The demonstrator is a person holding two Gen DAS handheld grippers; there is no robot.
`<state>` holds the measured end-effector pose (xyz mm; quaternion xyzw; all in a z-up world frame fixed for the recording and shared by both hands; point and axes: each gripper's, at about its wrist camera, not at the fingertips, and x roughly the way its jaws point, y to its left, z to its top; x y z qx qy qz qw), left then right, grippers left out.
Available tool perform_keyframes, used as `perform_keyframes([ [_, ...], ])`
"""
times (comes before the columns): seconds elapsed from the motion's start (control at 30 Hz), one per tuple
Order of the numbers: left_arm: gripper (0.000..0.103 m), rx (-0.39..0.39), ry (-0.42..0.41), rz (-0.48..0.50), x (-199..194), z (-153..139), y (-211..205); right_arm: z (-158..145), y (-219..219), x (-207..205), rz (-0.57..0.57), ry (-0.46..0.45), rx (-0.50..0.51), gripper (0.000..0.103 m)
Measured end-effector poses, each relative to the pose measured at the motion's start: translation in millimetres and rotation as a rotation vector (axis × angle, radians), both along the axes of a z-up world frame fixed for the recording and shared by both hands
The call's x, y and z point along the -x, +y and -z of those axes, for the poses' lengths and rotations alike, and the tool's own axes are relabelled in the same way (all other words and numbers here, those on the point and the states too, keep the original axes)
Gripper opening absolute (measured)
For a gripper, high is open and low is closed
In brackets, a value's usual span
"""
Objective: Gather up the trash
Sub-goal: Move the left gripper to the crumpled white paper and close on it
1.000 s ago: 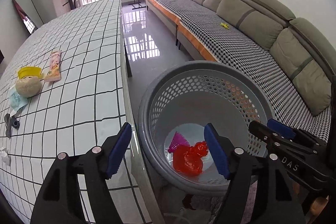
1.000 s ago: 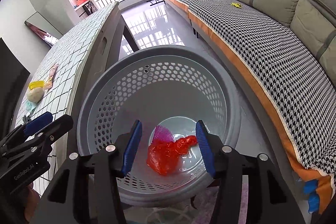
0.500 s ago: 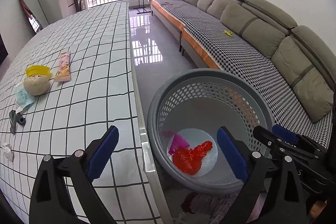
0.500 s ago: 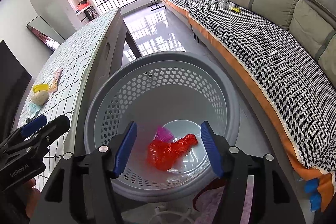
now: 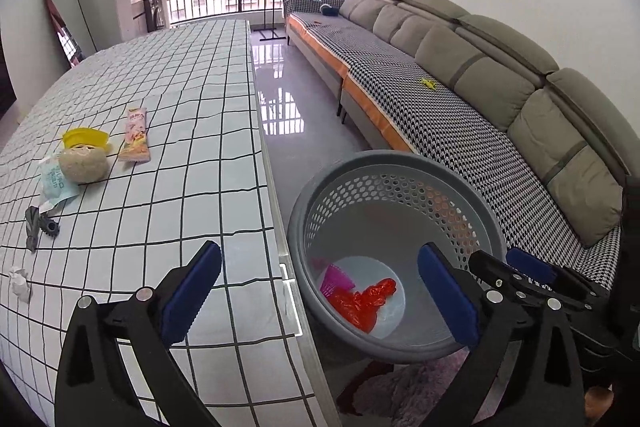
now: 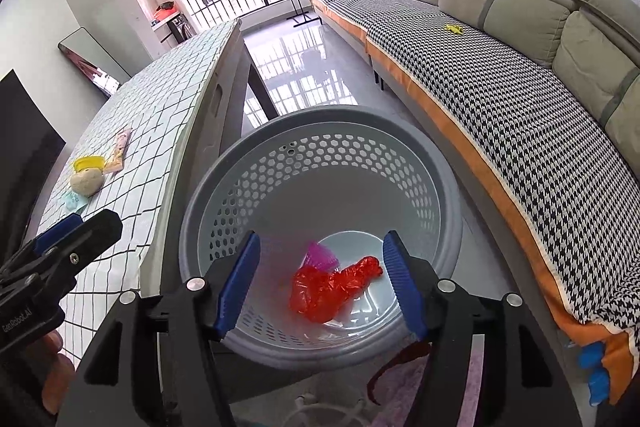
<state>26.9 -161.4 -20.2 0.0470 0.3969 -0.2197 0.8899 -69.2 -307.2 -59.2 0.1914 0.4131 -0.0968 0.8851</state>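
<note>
Two grippers point steeply down beside the table (image 5: 160, 163). Left gripper (image 5: 320, 291) hangs over the table edge and the basket (image 5: 400, 163), its jaws spread as wide as they go and just been opening, nothing between the pads. Right gripper (image 6: 320, 283) hangs above the basket mouth, jaws also apart and just been opening a little, pads clear of everything.

Red bag (image 6: 332, 287) lies crumpled on the basket floor, long axis running from lower left to upper right in the right wrist view, its thin end toward the sofa (image 6: 520, 75). Pink scrap (image 6: 318, 255) touches its far side. Both sit well below the right gripper's pads, framed between them; in the left wrist view the bag (image 5: 360, 301) shows between the pads too, nearer the right one.

Wrapper (image 5: 136, 135), yellow lid (image 5: 86, 138), beige ball (image 5: 82, 165) and a pale packet (image 5: 56, 183) remain on the table, well apart from both grippers.
</note>
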Motion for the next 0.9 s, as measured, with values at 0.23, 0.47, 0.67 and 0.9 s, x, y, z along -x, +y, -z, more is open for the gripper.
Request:
perform_keyframes([
  [0.23, 0.097, 0.005, -0.028, -0.038, 4, -7, 25, -11, 19, 2, -0.027, -0.028, 0.017, 0.063],
  [0.47, 0.097, 0.000, -0.059, -0.108, 6, -15, 65, -17, 49, -4, -0.076, -0.059, 0.011, 0.064],
  [0.67, 0.097, -0.015, -0.075, -0.193, 8, -15, 108, -21, 87, -17, -0.161, -0.074, 0.015, 0.064],
  [0.9, 0.097, -0.045, -0.059, -0.308, 6, -7, 172, -24, 144, -38, -0.290, -0.072, 0.021, 0.064],
])
